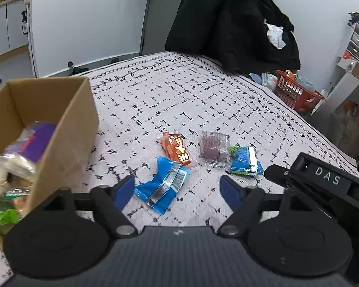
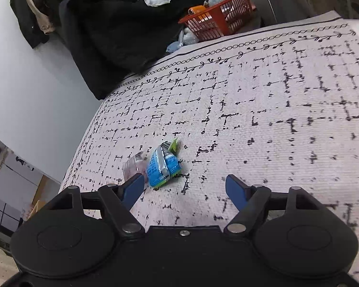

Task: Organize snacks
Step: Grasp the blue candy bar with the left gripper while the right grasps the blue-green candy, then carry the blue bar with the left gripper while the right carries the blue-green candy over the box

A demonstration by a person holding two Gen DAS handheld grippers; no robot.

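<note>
On the patterned cloth of the counter (image 1: 179,100) lie four small snack packets, loose and close together; beside them, at the left, stands a cardboard box (image 1: 67,129) already holding other wrapped snacks. Nearest the left gripper (image 1: 177,190) is a blue packet (image 1: 162,186), crumpled, with a shiny seam strip down its middle; its near end lies between the blue pads, which stand partly open and touch nothing. Beyond it sit an orange packet (image 1: 177,150), a clear packet with a dark round cake (image 1: 214,149), and a blue-and-green packet (image 1: 244,162). The right gripper (image 2: 184,190) is likewise partly open and empty; the blue-and-green packet (image 2: 164,165) lies just ahead of its left pad, off-centre, with the clear one (image 2: 132,165) beside it.

All look light and thin; the film is likely slick and yielding, so a pinch on a flat face may slide or merely crease it. Better, I judge, to close across the raised middle or the crimped seam, where the wrapper bunches; the cake inside the clear packet could crumble, so press gently there.
</note>
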